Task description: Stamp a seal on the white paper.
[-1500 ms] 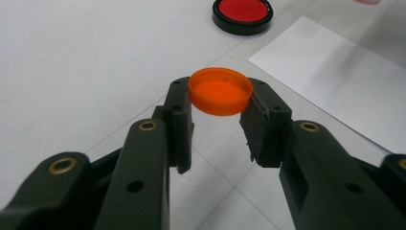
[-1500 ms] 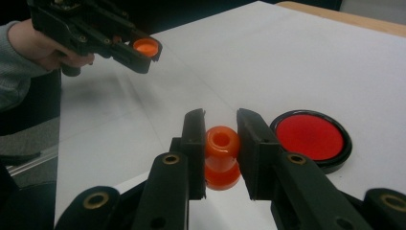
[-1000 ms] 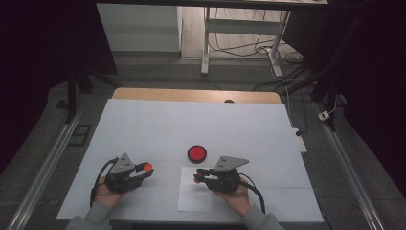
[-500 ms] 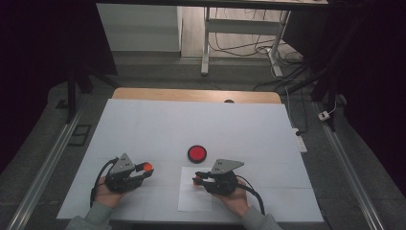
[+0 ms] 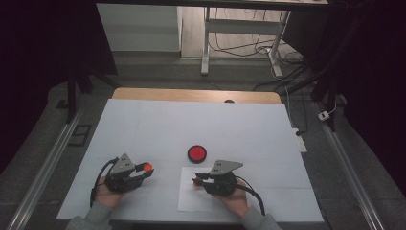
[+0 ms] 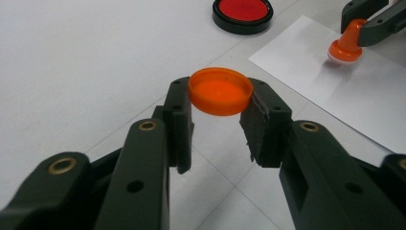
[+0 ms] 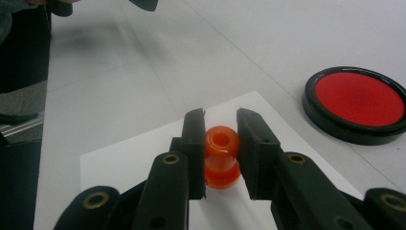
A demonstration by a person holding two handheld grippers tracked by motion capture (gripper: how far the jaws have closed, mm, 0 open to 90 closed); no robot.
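On the left I see my left gripper [image 5: 143, 168] near the front edge of the white table [image 5: 143, 124], its jaws clamped on an orange cap [image 6: 220, 91] that sits between the pads with its hollow side up, lifted clear of the surface. From the left gripper view the cap's rim is pinched on both sides, and beyond it lie the ink pad and the sheet. Toward the middle, the round black ink pad [image 5: 197, 153] with its red face lies open on the table, just behind the sheet of white paper [image 5: 194, 199] and apart from both grippers. Further right, my right gripper [image 5: 197, 181] points left over the paper, jaws closed narrowly on an orange stamp [image 7: 221, 155]. In the right gripper view the stamp stands upright between the pads, knob uppermost, and its lower end is on the paper or just above it; I cannot tell which. In the left gripper view its white base meets the sheet near the paper's far corner.
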